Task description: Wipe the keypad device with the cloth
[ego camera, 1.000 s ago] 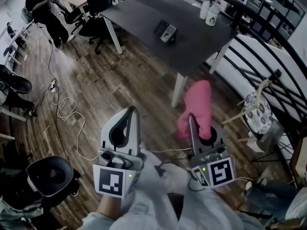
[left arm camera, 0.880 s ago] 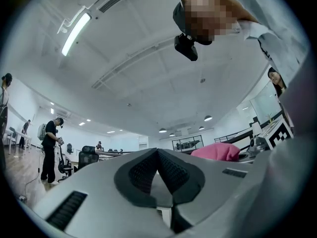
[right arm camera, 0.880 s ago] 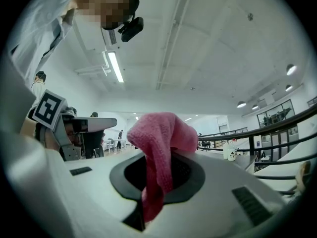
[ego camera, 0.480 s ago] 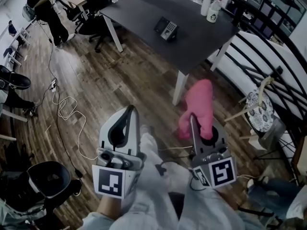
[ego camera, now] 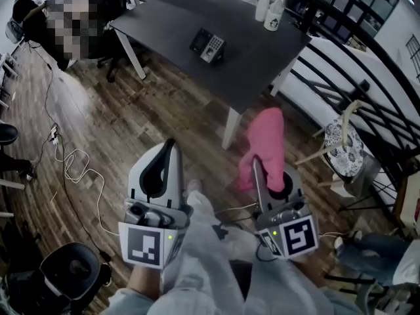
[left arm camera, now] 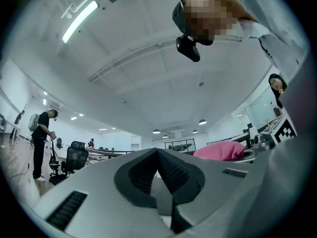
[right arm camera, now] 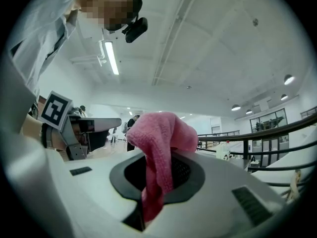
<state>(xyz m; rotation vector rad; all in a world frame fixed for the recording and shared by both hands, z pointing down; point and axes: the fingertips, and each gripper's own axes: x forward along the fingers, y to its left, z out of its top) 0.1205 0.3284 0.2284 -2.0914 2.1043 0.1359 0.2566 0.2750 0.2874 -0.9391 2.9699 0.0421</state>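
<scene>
Floor (ego camera: 98, 110), wood plank, cables (ego camera: 72, 166) trailing at 9 o'clock; the person stands on it, short of the work. Table (ego camera: 262, 64), dark top, at 12 o'clock in the head view, well apart from both tools, so by my reading the approach is unfinished and no wiping has begun. Left gripper (ego camera: 172, 143), at 7 o'clock, jaws together on nothing, tips up and forward; likely carried idle, free to steady the device once reached. Right gripper (ego camera: 257, 166), at 5 o'clock, jaws clamped on cloth (ego camera: 268, 133), pink, pinched by its lower end so that the bulk stands above the tips and flops over them; held thus, a loose pad leads the tool and would meet a surface first. Keypad (ego camera: 207, 45), dark body with pale key face, lying flat on the table near its middle at 12 o'clock, untouched. Bottles (ego camera: 270, 12), white, at 1 o'clock by the table's far edge, clear of the keypad and probably no obstacle to a wipe.
</scene>
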